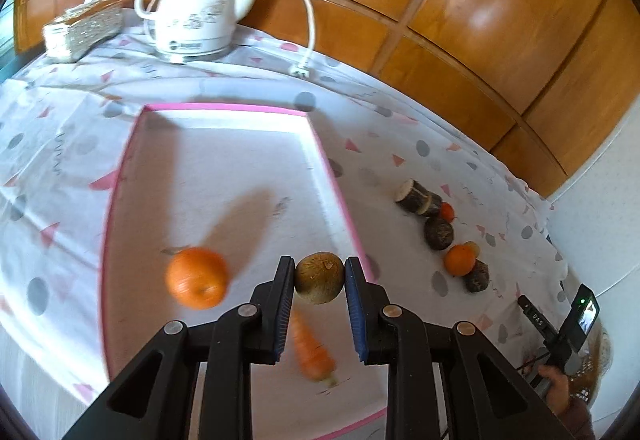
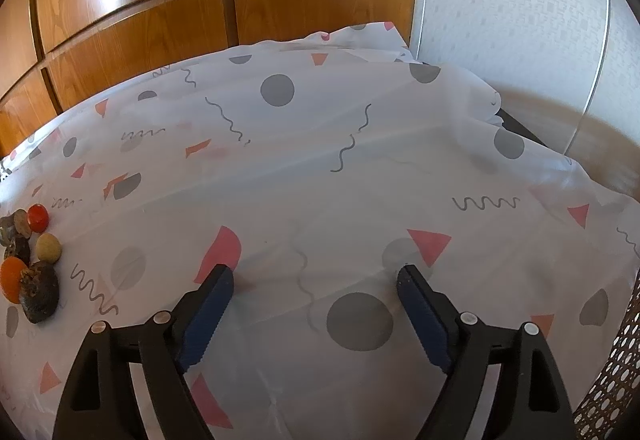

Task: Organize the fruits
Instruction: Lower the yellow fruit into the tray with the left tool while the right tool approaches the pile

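Clamped in my left claw [image 1: 320, 280] is a brown round fruit [image 1: 320, 277], above the pink-rimmed tray [image 1: 224, 107] holding an orange [image 1: 197, 277] and carrot [image 1: 312, 354]. Right claw [image 2: 316, 282] gapes, empty, over the tablecloth [image 2: 320, 168].

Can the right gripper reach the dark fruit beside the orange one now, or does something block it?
Probably yes. The right gripper is open and empty, and only bare tablecloth lies between it and the dark fruit, which sits far to its left.

Each gripper [image 1: 320, 280] [image 2: 316, 296] has black angular arms, silver rivets and ribbed blue pads [image 1: 357, 314].
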`<state>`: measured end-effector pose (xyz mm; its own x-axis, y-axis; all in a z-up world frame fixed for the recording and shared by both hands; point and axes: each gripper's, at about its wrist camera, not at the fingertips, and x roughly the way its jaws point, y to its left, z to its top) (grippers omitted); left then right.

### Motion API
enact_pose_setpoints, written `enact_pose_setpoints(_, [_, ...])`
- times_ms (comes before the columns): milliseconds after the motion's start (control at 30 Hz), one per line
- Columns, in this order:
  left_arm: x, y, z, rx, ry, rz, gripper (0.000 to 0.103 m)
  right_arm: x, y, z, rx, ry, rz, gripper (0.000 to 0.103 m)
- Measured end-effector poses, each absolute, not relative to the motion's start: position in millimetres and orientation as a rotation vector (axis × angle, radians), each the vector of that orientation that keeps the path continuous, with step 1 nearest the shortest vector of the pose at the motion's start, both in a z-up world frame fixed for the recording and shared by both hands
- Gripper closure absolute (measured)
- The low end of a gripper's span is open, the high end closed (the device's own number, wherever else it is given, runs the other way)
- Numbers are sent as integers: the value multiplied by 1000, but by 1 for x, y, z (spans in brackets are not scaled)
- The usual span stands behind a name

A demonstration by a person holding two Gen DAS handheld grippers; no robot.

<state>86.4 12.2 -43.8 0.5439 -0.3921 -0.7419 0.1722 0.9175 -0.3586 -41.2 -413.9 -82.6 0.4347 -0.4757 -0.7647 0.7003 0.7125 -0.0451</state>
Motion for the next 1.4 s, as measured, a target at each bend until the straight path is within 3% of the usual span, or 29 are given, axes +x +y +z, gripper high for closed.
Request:
enact_pose_setpoints(367, [64, 60, -63, -299, 960, -263, 77, -35, -418, -79, 308, 897, -737, 18])
enact_pose_setpoints(500, [62, 64, -70, -308, 974, -258, 77, -29, -416, -74, 318, 928, -672, 27])
enact_pose_setpoints(1400, [62, 66, -86, -298, 1002, -233, 77, 86, -265, -41, -30, 982, -6, 33])
